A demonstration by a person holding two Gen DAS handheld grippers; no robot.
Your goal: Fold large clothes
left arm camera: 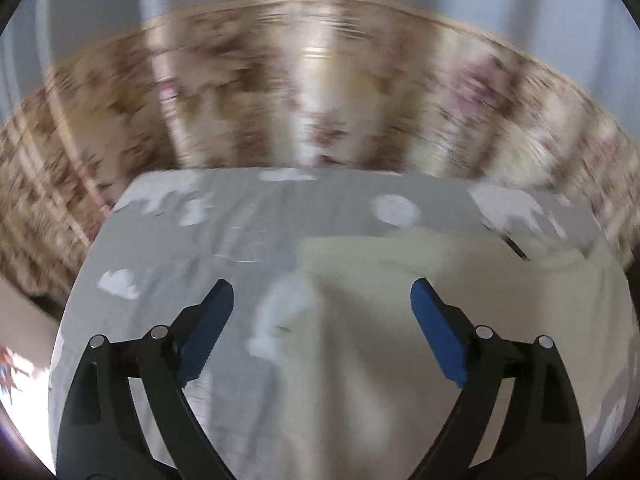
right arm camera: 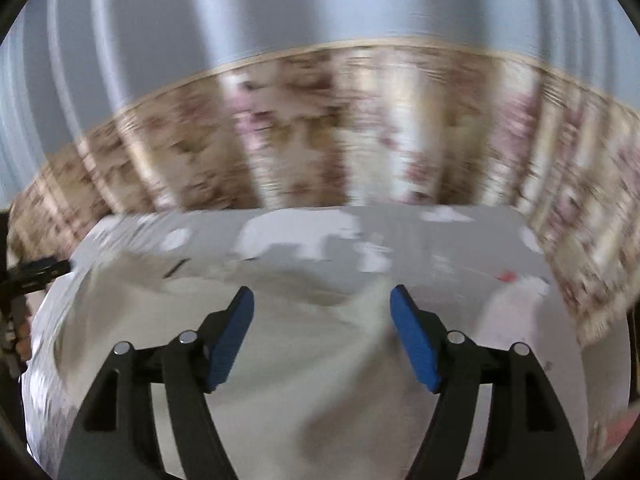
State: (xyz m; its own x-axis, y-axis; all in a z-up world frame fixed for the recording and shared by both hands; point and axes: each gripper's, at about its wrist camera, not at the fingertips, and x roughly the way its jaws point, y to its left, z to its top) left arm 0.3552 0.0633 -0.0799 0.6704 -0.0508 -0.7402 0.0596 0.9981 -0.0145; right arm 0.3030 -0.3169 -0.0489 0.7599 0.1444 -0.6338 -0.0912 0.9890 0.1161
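Cream garment (left arm camera: 460,300) lies loose on the grey sheet (left arm camera: 168,240) beneath left gripper (left arm camera: 322,304) and right gripper (right arm camera: 322,308), both open and empty; its slack folds could slump apart.

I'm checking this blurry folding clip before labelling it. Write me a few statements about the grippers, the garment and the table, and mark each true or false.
1. The left gripper stands open with nothing pinched between its blue pads. True.
2. The right gripper is clamped on a fold of cloth. False: it stands open, and the cloth lies below it.
3. A cream garment lies on a grey cloth with white shapes. True.
4. The garment is dark blue. False: it is cream; only the gripper pads are blue.
5. A floral rug shows beyond the table's far edge. True.
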